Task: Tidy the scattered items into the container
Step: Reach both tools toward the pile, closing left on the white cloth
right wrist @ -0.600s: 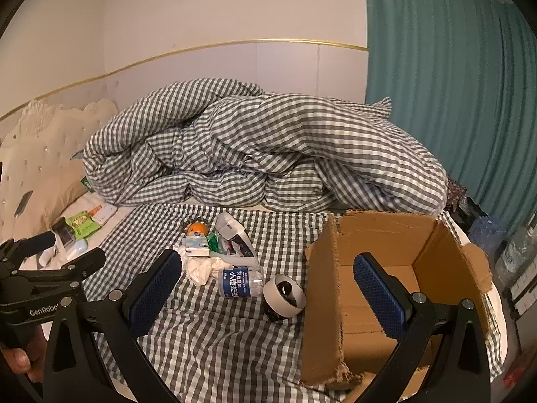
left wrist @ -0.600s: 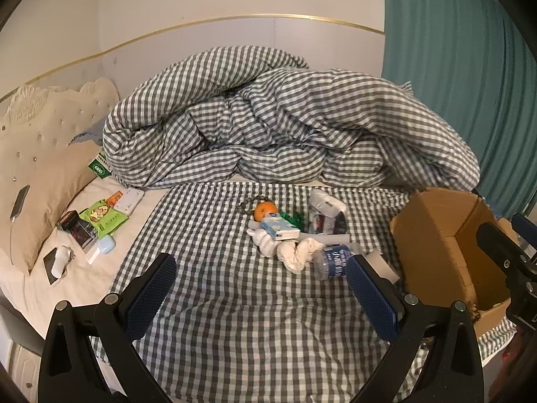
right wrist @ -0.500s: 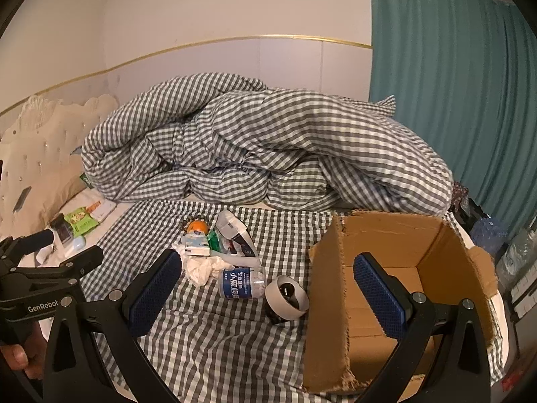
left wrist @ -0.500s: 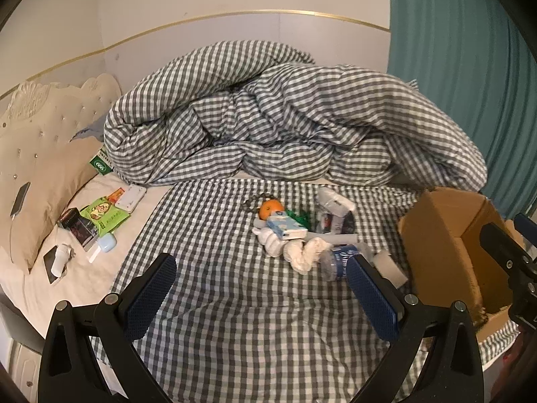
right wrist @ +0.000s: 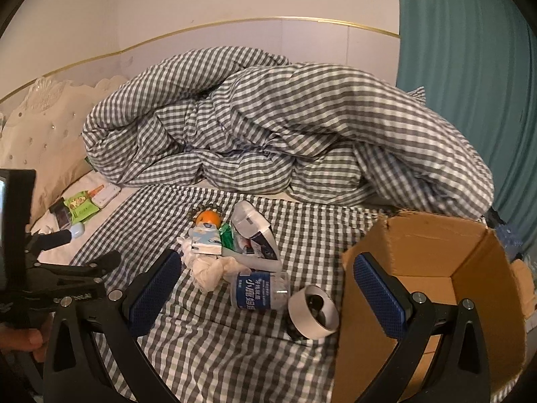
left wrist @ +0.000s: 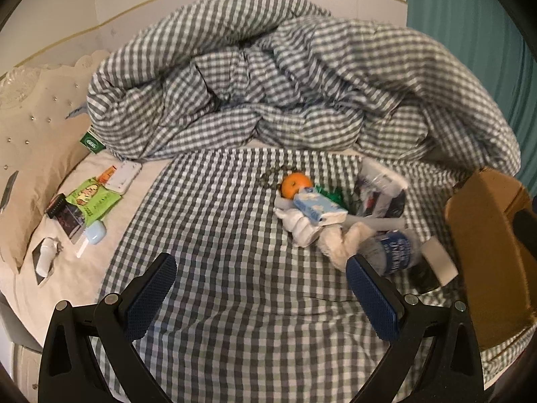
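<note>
Right wrist view: water bottle (right wrist: 260,290) lies sideways, cap toward tape roll (right wrist: 313,311).

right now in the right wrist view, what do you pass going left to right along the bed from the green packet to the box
green packet → orange → bottle → tape roll → cardboard box

Left claw (left wrist: 260,294) agape, empty; right claw (right wrist: 268,290) likewise.
</note>
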`<action>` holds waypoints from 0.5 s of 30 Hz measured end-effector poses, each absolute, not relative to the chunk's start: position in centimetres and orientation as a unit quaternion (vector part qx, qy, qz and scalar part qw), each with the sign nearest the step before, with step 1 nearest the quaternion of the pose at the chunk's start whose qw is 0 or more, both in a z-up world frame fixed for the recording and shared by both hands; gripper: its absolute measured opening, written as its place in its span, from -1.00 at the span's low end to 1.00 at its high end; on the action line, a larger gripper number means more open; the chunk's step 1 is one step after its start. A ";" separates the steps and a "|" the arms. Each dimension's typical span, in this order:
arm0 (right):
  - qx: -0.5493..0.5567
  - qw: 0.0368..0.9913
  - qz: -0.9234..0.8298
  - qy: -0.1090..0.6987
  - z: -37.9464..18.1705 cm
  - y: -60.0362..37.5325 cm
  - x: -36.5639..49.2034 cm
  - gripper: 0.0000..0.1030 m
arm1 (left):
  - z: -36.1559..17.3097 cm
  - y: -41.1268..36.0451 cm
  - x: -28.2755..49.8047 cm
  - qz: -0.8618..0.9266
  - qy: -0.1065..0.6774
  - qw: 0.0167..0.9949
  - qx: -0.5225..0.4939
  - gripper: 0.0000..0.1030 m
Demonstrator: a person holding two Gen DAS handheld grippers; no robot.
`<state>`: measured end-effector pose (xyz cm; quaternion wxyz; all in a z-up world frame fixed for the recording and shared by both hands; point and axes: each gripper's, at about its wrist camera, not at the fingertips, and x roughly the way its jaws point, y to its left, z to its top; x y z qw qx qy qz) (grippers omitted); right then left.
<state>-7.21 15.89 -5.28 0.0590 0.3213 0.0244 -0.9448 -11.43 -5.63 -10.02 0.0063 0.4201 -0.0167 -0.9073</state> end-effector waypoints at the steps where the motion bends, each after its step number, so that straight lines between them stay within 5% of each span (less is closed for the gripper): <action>1: 0.324 0.061 -0.944 0.026 -5.6 15.6 -7.6 0.99 | -10.7 -5.7 -11.9 -0.905 -0.018 0.004 0.425 1.00; 15: 0.345 0.056 -0.934 0.070 -8.8 14.8 -10.1 0.99 | -17.7 -2.0 -16.7 -0.882 -0.018 -0.066 0.467 1.00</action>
